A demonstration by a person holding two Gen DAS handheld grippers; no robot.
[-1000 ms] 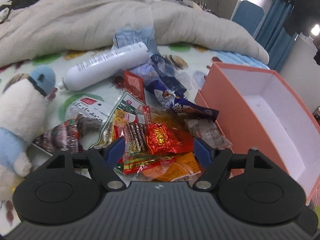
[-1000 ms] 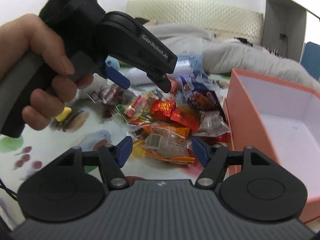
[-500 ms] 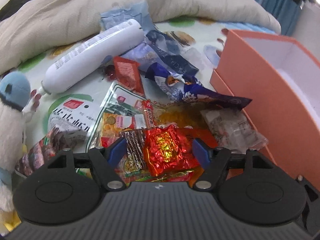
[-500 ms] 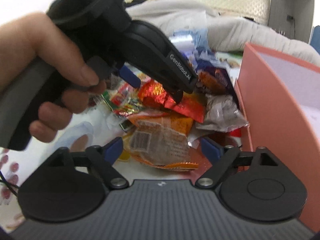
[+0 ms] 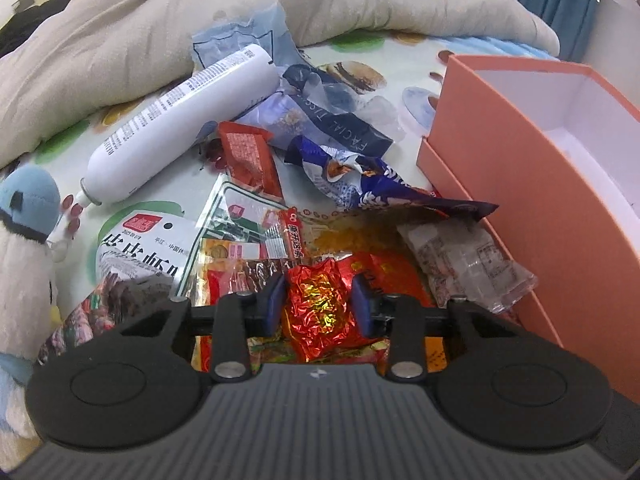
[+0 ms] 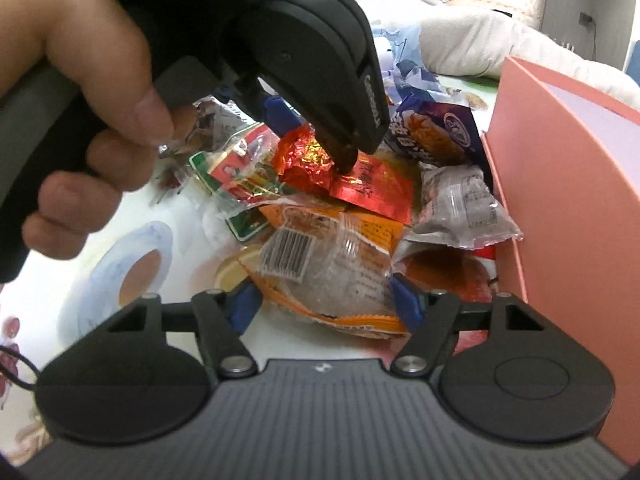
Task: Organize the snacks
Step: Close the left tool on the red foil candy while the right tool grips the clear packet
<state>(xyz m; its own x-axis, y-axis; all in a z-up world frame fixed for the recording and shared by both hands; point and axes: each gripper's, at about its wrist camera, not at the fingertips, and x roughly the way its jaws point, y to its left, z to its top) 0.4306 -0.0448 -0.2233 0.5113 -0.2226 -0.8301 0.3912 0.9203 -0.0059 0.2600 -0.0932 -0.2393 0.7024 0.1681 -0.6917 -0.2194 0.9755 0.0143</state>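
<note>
A pile of snack packets lies on the patterned bedsheet beside an open orange box point(image 5: 532, 184). My left gripper point(image 5: 318, 302) is shut on a red foil snack packet point(image 5: 320, 312), which rests on the pile; it also shows in the right wrist view point(image 6: 306, 162). My right gripper point(image 6: 326, 304) is open with its fingers on either side of an orange clear-window packet point(image 6: 320, 264). The orange box point(image 6: 568, 184) stands just right of it.
A white spray bottle point(image 5: 180, 120), a blue-purple snack bag point(image 5: 372, 188), a clear packet point(image 5: 464, 260) and a plush toy point(image 5: 24, 256) lie around the pile. A grey blanket point(image 5: 160, 20) bunches at the back.
My left gripper moved down onto the pile and closed on the red foil packet. My right gripper moved forward and down around the orange packet.
</note>
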